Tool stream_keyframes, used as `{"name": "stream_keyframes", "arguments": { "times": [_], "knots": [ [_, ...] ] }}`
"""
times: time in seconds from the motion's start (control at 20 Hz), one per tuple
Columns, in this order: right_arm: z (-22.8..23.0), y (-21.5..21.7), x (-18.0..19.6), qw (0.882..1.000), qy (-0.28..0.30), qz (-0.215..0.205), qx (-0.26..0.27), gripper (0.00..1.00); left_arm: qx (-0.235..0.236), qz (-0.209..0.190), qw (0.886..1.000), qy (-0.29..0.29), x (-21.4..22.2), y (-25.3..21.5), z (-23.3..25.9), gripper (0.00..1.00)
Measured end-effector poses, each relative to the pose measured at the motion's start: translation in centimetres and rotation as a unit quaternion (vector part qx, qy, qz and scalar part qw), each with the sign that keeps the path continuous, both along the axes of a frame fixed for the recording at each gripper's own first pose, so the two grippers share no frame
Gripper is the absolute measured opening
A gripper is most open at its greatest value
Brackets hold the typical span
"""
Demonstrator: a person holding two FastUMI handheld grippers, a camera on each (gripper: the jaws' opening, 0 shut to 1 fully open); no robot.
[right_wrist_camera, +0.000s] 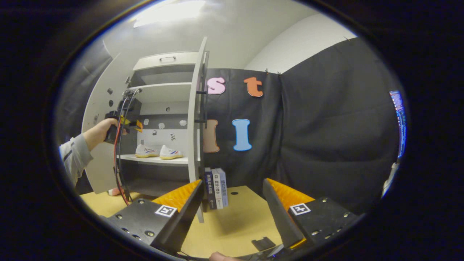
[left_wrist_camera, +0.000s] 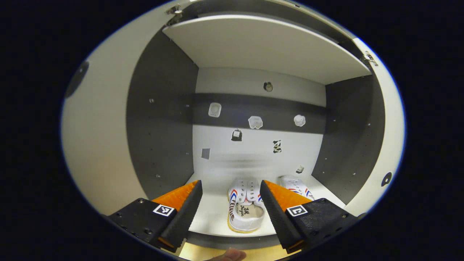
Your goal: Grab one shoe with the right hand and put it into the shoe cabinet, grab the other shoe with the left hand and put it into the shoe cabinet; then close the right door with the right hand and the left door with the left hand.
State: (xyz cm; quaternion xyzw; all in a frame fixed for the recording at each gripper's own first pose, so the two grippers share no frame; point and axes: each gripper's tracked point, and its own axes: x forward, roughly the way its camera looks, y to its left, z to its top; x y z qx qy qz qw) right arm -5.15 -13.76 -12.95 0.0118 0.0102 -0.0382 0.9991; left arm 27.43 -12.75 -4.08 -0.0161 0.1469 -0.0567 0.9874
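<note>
Both shoes [left_wrist_camera: 245, 208] [left_wrist_camera: 295, 185] stood on the lower shelf [left_wrist_camera: 214, 214] of the cabinet [right_wrist_camera: 163, 119], side by side and toes toward the back wall. In the right gripper view they sat on the shelf, just apart, seen side-on. Judged from this, the placing steps were complete and the doors remained.

The left gripper [left_wrist_camera: 231, 204] was released, its jaws spread wide with nothing between them; the nearer shoe lay beyond the fingertips, not touched. In the right gripper view a hand [right_wrist_camera: 97, 132] held this gripper in front of the open cabinet, above the shelf. The right gripper [right_wrist_camera: 232, 203] was likewise open and empty, hanging over the table [right_wrist_camera: 239, 221] well apart from the cabinet.

The right door [right_wrist_camera: 197, 127] stood open, edge-on toward the right gripper, with a bar handle [right_wrist_camera: 204, 105] on its outer face. The left door [left_wrist_camera: 96, 145] stood open beside the left gripper; a dark knob [left_wrist_camera: 77, 79] showed on it.

Handling, as a judgement: the doors were stiff flat panels on hinges, likely light and free-swinging, with smooth faces that would give the fingers little purchase. A grasp was probably unnecessary; a push on the outer face near the free edge, far from the hinges, should swing each shut. Books [right_wrist_camera: 216, 188] stood near the foot of the right door, so the right gripper had to approach clear of them.
</note>
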Motion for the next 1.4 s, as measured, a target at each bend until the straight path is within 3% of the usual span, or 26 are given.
{"name": "stream_keyframes", "arguments": {
  "times": [0.3,0.55,0.7,0.95,1.2,1.4],
  "knots": [
    [-1.6,0.4,0.7,1.000,0.026,-0.008,-0.012,0.98,0.022,-0.028,0.997,-0.068,-10.1,1.0,4.7,0.97],
    [-1.9,0.7,0.7,0.999,0.034,-0.006,-0.011,0.96,-0.013,-0.044,0.994,-0.095,-17.7,2.2,5.5,0.97],
    [-1.7,0.6,1.1,0.999,0.031,-0.007,-0.015,0.96,-0.028,-0.055,0.993,-0.098,-20.9,2.4,4.3,0.99],
    [0.2,-1.8,3.2,0.999,0.015,-0.025,-0.036,0.95,-0.017,-0.067,0.991,-0.118,-26.0,3.7,1.7,0.93],
    [4.0,-5.3,6.7,0.998,0.001,-0.040,-0.057,0.98,0.003,-0.064,0.989,-0.131,-29.9,5.9,-0.7,0.96],
    [6.4,-7.2,10.7,0.999,0.008,-0.022,-0.046,0.97,-0.002,-0.061,0.990,-0.124,-32.3,6.7,-3.1,0.96]
  ]
}}
